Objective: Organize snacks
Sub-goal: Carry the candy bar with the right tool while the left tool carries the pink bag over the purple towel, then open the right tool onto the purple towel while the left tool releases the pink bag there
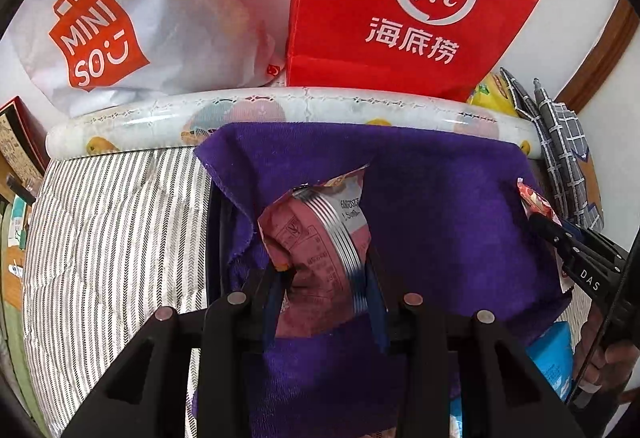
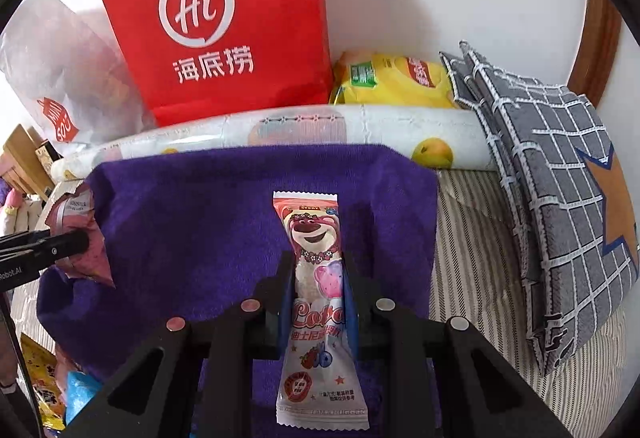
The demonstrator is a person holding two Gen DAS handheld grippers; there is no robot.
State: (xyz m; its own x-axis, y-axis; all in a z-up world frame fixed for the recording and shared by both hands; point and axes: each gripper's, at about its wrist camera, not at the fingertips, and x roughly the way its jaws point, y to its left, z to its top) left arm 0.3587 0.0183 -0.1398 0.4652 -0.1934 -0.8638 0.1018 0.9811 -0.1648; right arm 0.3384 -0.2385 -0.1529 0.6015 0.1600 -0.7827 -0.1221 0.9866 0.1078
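Snacks sit in both of your grippers, one packet each, above the purple towel [image 2: 224, 205]. Your left gripper [image 1: 326, 280] is clamped on a crumpled pink snack packet [image 1: 316, 234]: the packet stands between the two fingers, its back seam with the silver crimp lines facing you, its top edge sticking up past the fingertips [image 1: 280, 278]. The fingers are drawn in close, pressing the packet's lower part from both sides.

Your right gripper [image 2: 318, 274] is closed tight on a long bear-print snack stick [image 2: 316, 234]. The stick lies lengthwise along the fingers, with the bear's face beyond the tips and the printed tail end hanging back toward you under the gripper body. The blue pads [image 2: 286, 302] squeeze its middle, where the wrapper narrows.

From the left wrist view, the right gripper shows at the right edge with a bit of the stick's wrapper [image 1: 534, 199] poking out; from the right wrist view, the left one shows at the left edge holding the pink packet [image 2: 78, 234].

Behind the towel lies a rolled fruit-print mat [image 2: 360, 135]. Past it, a red paper bag [image 2: 216, 25] stands upright against the wall, beside a white shopping bag [image 1: 140, 17]; you cannot tell what either holds. A yellow chip bag [image 2: 394, 81] lies to the right of the red bag, touching a grey checked cushion [image 2: 552, 173]. More snack wrappers [image 2: 44, 386] lie at the lower left.
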